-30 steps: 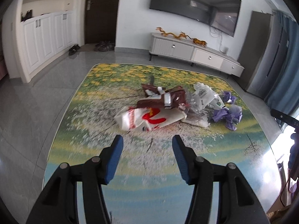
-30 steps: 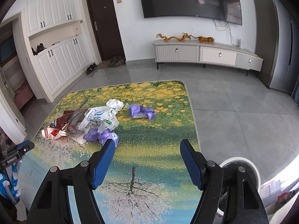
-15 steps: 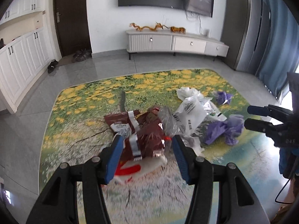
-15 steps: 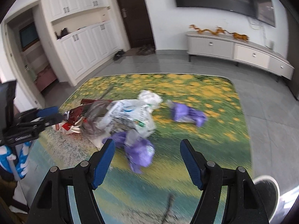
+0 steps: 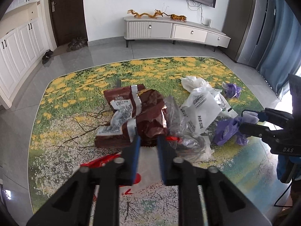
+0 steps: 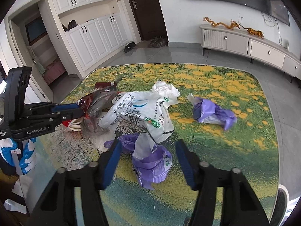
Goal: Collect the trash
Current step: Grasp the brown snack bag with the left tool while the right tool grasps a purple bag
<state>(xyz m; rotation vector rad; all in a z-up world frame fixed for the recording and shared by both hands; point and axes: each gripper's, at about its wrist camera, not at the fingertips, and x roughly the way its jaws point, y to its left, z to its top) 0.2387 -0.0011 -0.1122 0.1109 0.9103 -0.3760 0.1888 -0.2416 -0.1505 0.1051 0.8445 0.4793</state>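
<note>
A pile of trash lies on a flowered rug: brown foil wrappers, a clear crumpled bag, a white printed plastic bag and purple bags. My left gripper has narrowed its jaws around the near edge of the brown wrapper, with a gap still between the pads; it also shows in the right wrist view. My right gripper is open, its jaws on either side of the near purple bag. A second purple bag lies apart to the right.
A red and white bag lies under my left gripper. A TV cabinet stands at the far wall, white cupboards at the left. Grey tiled floor surrounds the rug.
Both grippers moved forward and down to the pile. The left jaws closed in around the brown wrapper's edge. The right gripper came over the near purple bag, still open.
</note>
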